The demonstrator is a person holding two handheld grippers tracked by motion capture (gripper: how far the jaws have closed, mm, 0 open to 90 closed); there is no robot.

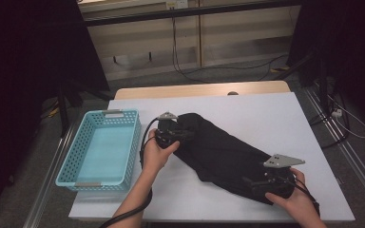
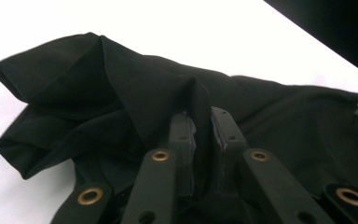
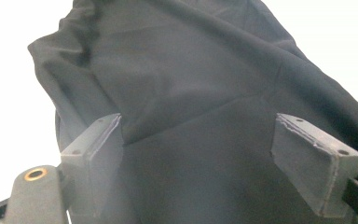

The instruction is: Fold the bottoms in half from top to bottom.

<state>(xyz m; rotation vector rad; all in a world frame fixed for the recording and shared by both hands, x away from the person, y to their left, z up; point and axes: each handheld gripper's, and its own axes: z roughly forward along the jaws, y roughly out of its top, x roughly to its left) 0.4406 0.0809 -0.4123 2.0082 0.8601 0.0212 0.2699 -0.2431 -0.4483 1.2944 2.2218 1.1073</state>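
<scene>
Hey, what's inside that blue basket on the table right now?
Nothing: the blue basket shows its bare bottom in the high view. The near wall hides a thin strip of the floor. The black cloth lies outside, right of it.

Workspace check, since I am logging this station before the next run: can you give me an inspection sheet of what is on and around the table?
Surface: white table, wooden strip along its far edge.
Job's things: black garment, bunched, lying diagonally across the table.
Clutter: light blue basket at the left, nothing in it.
Grippers: left gripper shut on a fold of the garment; right gripper open, jaws wide over the cloth at its near end.
Cables: a black one trails from the left gripper; more lie on the floor beyond the table.
Surroundings: wooden panelling behind, dark stands at both sides.
</scene>
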